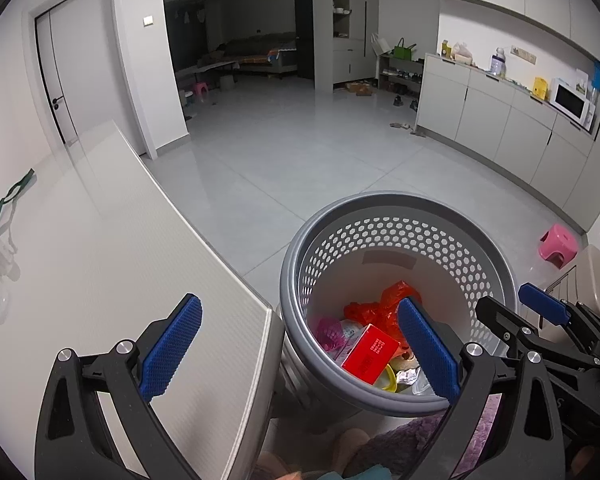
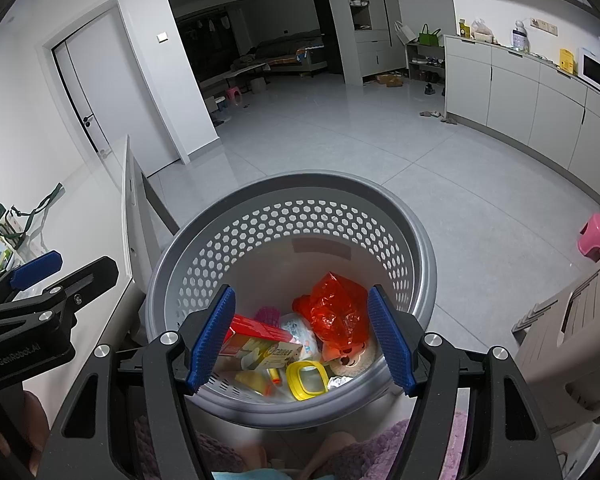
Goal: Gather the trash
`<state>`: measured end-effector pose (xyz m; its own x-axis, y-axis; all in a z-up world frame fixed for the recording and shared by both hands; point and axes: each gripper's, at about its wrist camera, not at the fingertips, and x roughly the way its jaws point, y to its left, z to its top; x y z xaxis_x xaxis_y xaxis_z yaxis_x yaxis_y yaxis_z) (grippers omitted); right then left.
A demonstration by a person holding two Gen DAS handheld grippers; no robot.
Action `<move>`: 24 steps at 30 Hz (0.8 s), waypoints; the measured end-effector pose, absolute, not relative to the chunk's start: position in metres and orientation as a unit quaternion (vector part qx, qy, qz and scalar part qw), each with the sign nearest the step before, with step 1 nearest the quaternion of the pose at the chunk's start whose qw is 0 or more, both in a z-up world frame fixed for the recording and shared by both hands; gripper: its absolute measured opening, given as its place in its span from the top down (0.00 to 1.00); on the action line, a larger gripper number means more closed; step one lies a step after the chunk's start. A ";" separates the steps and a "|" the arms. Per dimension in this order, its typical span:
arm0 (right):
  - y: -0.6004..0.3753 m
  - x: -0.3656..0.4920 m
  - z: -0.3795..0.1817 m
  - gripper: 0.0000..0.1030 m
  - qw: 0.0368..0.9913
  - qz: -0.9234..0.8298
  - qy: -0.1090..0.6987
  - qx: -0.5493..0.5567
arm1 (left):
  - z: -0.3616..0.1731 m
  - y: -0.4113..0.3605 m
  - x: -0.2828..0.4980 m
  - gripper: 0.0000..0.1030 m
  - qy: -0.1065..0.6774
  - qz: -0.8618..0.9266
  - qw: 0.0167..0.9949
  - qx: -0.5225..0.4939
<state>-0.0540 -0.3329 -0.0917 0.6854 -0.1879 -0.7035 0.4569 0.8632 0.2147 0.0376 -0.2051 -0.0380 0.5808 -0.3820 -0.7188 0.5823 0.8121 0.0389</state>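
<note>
Both grippers are hanging open and empty above the grey perforated bin (image 2: 236, 248). The right gripper (image 2: 302, 338) is hovering directly over its mouth, with the trash lying below between its fingers: a red plastic bag (image 2: 338, 312), a red box (image 2: 260, 330) and a yellow lid (image 2: 306, 378). The left gripper (image 1: 300, 354) is straddling the white table's edge (image 1: 204, 256) and the bin's near rim.

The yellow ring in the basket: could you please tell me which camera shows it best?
The right wrist view: the yellow ring lies whole among the trash in the basket. In the left wrist view only a sliver shows, beside the red box.
</note>
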 end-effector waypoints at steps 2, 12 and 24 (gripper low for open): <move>-0.333 -0.054 -0.092 0.36 0.898 -0.180 0.354 0.190 | -0.039 -0.205 0.038 0.06 0.368 -0.273 0.878 0.136; -0.333 -0.053 -0.092 0.36 0.897 -0.179 0.357 0.189 | -0.043 -0.204 0.042 0.06 0.375 -0.267 0.878 0.133; -0.333 -0.052 -0.092 0.36 0.897 -0.178 0.358 0.187 | -0.048 -0.204 0.045 0.06 0.377 -0.264 0.877 0.136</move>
<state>-0.0515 -0.3330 -0.0916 0.6799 -0.1862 -0.7093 0.4543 0.8662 0.2081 0.0451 -0.2039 -0.0476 0.5759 -0.3598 -0.7341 0.5655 0.8238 0.0399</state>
